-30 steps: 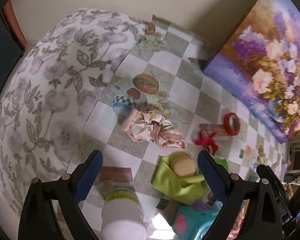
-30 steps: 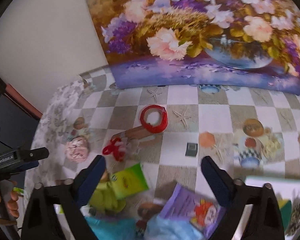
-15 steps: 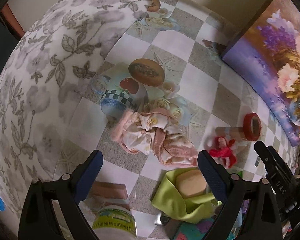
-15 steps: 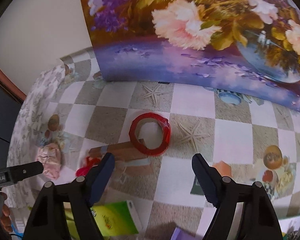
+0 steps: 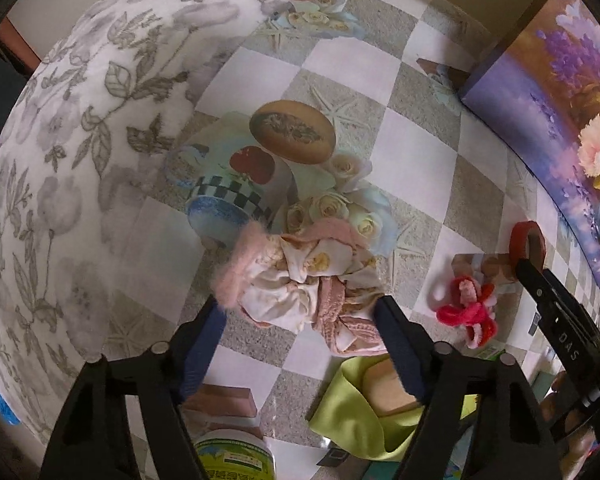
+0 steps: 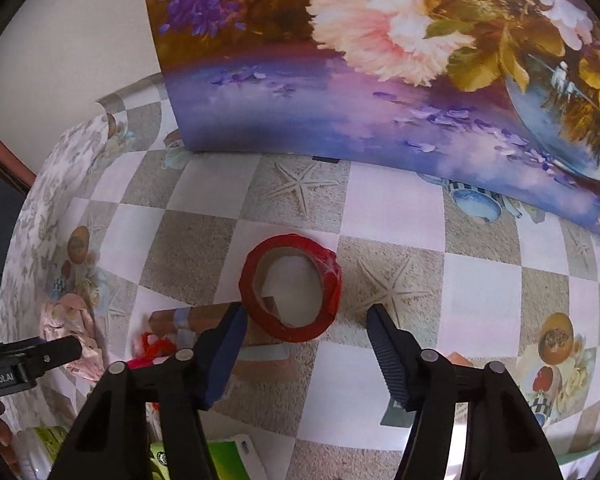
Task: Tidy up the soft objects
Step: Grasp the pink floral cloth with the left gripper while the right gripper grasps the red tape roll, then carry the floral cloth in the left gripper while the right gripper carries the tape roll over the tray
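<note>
A crumpled pink and cream cloth with a fuzzy pink edge lies on the checked tablecloth. My left gripper points straight down over it. Its jaws are closing, with the cloth's near part between the blue fingertips, which reach its edges without squeezing it. In the right wrist view a red tape roll rests against a brown carton. My right gripper hangs just in front of the roll. Its jaws are closing too, with the roll's near rim between the tips and untouched. A red and white pipe-cleaner bundle lies between the two.
A lime cloth holding a tan block lies at the near edge, beside a green-lidded jar. A large flower painting stands along the back. A grey floral fabric covers the left side.
Both grippers have sunk toward the table and narrowed their jaws. The left came down over the pink cloth; the right moved forward to the red tape roll.
</note>
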Available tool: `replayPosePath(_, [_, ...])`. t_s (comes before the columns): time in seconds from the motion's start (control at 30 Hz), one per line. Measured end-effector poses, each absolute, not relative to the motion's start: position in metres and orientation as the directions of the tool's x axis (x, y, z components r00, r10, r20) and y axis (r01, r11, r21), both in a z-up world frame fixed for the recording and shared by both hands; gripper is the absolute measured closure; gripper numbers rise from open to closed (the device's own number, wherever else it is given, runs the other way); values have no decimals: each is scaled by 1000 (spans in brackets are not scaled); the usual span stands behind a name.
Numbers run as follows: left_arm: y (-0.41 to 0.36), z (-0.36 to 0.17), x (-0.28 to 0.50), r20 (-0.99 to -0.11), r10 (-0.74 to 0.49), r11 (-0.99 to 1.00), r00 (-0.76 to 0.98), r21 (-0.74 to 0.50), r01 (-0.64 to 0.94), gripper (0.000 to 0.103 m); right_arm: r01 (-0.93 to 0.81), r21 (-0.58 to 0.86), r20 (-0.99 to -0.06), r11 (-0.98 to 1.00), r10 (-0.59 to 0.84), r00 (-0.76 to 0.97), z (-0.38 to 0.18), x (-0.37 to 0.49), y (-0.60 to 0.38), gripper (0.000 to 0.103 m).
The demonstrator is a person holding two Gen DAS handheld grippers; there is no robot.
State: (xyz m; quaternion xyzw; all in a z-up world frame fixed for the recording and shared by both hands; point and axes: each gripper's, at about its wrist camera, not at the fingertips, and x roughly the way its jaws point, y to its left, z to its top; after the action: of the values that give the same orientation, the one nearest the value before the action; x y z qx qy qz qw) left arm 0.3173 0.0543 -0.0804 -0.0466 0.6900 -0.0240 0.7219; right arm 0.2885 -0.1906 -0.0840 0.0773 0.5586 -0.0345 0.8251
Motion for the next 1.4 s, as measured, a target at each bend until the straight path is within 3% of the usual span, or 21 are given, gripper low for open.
replayPosePath(0.13, [42,-88,313,-995,-91,996,34,-91,-8,28,123,82,-927,989,31,374,-87,293,-183,52])
replayPosePath(0.27, [33,-94,314,-996,-87,996,13,-87,9,36,114,76,-927,991,28,374,-88,294,-177,54])
replayPosePath(0.37, [27,-95,314,-995,-101,995,9,-101,26,47,107,81,-927,991,35,374,-87,288,-180,54])
replayPosePath(0.53, [16,-97,311,-990,-139,989,29,-137,48,78,113,94,-925,989,45,377,-81,270,-188,55])
replayPosePath(0.63, [14,-96,303,-986,-162,987,48,-161,29,88,108,89,-922,990,41,384,-74,255,-192,55])
replayPosePath(1.07, [-8,2,237,-944,-157,987,289,-141,76,89,133,144,-884,981,67,462,-7,169,-222,58])
replayPosePath(1.1, [-10,12,229,-937,-166,986,306,-148,82,89,138,154,-880,978,72,470,-1,158,-225,61])
replayPosePath(1.13, [-6,20,223,-932,-174,984,317,-154,88,89,141,158,-876,977,73,476,5,150,-227,70])
replayPosePath(1.17, [-5,31,218,-926,-185,982,330,-162,94,89,145,161,-871,976,71,487,11,140,-230,87])
replayPosePath(1.4, [-19,61,162,-904,-241,970,354,-208,129,89,184,206,-864,961,90,496,29,82,-247,88])
